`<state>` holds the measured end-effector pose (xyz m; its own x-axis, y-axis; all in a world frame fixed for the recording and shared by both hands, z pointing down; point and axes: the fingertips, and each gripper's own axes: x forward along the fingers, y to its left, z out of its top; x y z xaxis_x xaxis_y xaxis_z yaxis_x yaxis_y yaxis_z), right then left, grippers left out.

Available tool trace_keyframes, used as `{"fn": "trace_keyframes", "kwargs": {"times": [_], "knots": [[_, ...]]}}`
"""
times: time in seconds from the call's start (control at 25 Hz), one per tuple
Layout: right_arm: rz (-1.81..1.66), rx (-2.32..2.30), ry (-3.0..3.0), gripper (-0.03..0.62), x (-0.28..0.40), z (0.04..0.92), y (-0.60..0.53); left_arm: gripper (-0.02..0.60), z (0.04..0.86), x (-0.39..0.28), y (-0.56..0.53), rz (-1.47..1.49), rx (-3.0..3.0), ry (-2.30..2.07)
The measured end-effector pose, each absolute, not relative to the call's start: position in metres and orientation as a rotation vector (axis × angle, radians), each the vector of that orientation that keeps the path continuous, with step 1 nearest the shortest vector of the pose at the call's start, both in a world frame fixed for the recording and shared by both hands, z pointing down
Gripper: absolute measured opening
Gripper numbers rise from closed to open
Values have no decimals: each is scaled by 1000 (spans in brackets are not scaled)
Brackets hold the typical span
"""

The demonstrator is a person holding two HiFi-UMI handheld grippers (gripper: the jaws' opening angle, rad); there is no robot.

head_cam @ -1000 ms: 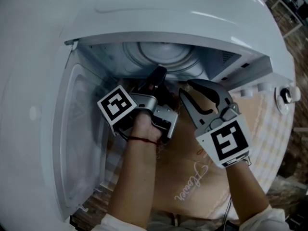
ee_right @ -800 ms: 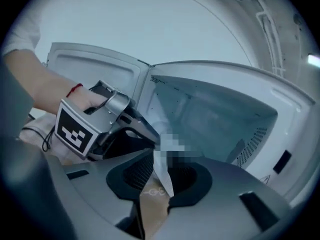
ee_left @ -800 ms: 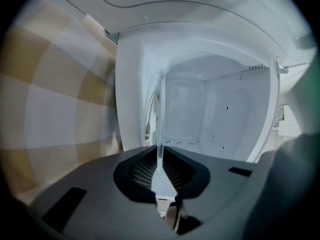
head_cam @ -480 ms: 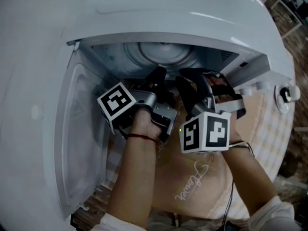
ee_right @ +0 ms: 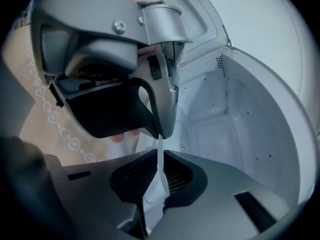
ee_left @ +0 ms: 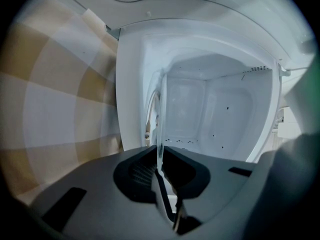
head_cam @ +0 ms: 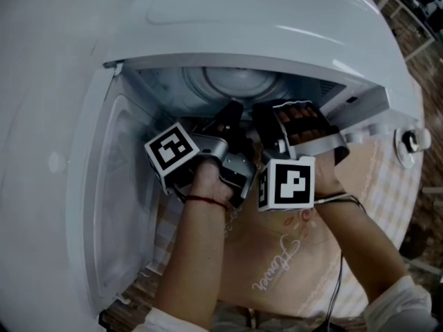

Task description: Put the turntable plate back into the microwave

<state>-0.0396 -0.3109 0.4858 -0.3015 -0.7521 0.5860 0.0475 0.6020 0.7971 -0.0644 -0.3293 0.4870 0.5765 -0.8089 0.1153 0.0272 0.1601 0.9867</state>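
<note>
At the mouth of the microwave (head_cam: 242, 19), my left tongs (ee_left: 160, 170) are clamped on the rim of the glass turntable plate (ee_left: 160, 119). The plate shows edge-on as a thin clear line running from the pads into the microwave's cavity. My right tongs (ee_right: 161, 170) have just been closing and now pinch that same rim just beside the left pair, at the microwave's opening. So the plate sits partway inside the microwave, carried by one side of its rim. It looks nearer upright than flat against the microwave's floor, and it is not yet laid down.

My worry is the glass itself. Both grips bite one short stretch of a slick rim, and the rest of the plate hangs unsupported inside the microwave. If my two hands turn unevenly while I tip it flat, I judge it could slide out of the pads. It could also knock the microwave's inner wall, or settle off its seat, which I cannot see from here.
</note>
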Motion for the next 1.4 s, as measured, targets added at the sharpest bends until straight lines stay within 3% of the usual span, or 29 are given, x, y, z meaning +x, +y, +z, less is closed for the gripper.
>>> {"fn": "trace_keyframes", "kwargs": {"times": [0.36,0.56,1.4], "knots": [[-838,590,-1728,51,-42,483,-313,34,483,-66,-330,-716,1299,-763],[-789,609,-1738,52,-40,486,-315,115,475,-62,-327,-703,1334,-732],[-784,569,-1769,54,-44,494,-314,106,456,-74,-306,-743,1439,-749]]}}
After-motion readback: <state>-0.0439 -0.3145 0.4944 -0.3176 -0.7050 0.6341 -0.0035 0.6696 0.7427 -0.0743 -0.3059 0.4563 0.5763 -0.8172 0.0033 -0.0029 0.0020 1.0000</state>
